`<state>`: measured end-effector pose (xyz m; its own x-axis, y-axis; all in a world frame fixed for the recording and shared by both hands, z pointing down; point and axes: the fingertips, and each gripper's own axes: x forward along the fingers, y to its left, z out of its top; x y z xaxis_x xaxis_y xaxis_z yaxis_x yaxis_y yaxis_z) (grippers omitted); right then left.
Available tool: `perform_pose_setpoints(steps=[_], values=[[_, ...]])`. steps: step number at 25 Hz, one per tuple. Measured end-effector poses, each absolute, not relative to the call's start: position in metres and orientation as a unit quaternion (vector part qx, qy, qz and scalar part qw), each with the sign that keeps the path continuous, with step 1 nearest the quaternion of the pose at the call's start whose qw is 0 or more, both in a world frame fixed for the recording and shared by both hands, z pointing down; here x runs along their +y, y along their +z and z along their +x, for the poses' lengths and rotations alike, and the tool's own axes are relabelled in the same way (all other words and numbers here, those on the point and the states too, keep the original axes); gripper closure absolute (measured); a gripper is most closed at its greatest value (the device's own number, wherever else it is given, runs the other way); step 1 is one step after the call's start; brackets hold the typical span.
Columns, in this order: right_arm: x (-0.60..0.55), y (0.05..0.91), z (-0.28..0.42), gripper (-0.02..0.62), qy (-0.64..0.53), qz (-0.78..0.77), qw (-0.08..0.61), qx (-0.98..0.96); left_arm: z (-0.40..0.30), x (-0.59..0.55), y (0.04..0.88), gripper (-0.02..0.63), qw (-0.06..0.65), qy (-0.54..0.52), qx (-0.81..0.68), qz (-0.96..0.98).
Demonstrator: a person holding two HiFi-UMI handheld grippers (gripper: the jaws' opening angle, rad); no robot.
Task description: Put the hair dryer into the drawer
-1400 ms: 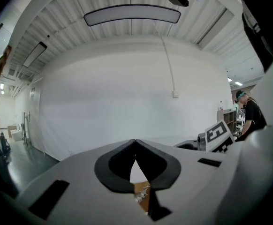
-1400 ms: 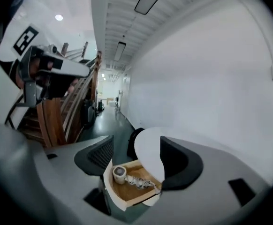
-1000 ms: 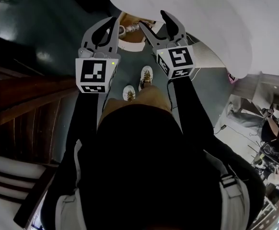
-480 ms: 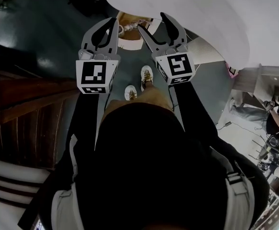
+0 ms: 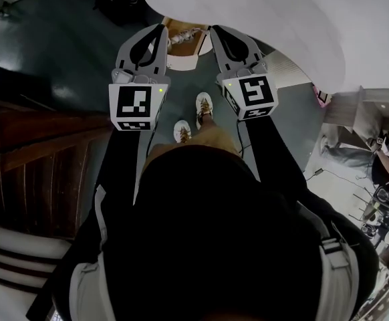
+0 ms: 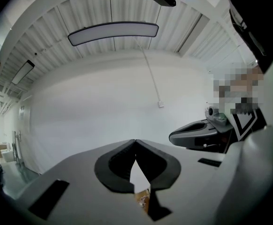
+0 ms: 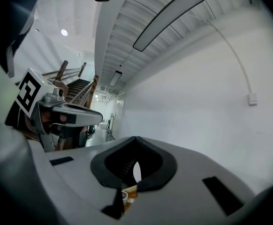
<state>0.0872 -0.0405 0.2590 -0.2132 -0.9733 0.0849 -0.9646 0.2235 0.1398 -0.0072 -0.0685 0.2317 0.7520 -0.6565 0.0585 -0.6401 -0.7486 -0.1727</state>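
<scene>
No hair dryer shows in any view, and I cannot make out a drawer. In the head view both grippers are held out level in front of the person's body, side by side above the floor. My left gripper (image 5: 158,29) is shut, its jaws meeting at the tips with nothing between them (image 6: 135,142). My right gripper (image 5: 214,31) has its jaws closing onto each other, tips touching and nothing held (image 7: 135,139). Each gripper appears at the edge of the other's view: the right gripper (image 6: 197,135) and the left gripper (image 7: 66,116).
A large white wall (image 5: 281,25) fills the upper right and both gripper views. Dark wooden stairs (image 5: 34,146) run along the left. A low wooden object (image 5: 181,42) with white things on it lies ahead on the dark floor (image 5: 61,52). The person's shoes (image 5: 203,105) stand below the grippers.
The right gripper's jaws, spread wide in the earlier frames, have closed together. Both grippers have drifted slightly up the head view.
</scene>
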Motion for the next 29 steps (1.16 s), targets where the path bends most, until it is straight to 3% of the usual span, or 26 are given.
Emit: perform_pose_setpoints(steps=[29], values=[[-0.057, 0.26, 0.077, 0.569, -0.031, 0.598, 0.093, -0.795, -0.032, -0.088, 0.238, 0.591, 0.064, -0.065, 0.378, -0.921]])
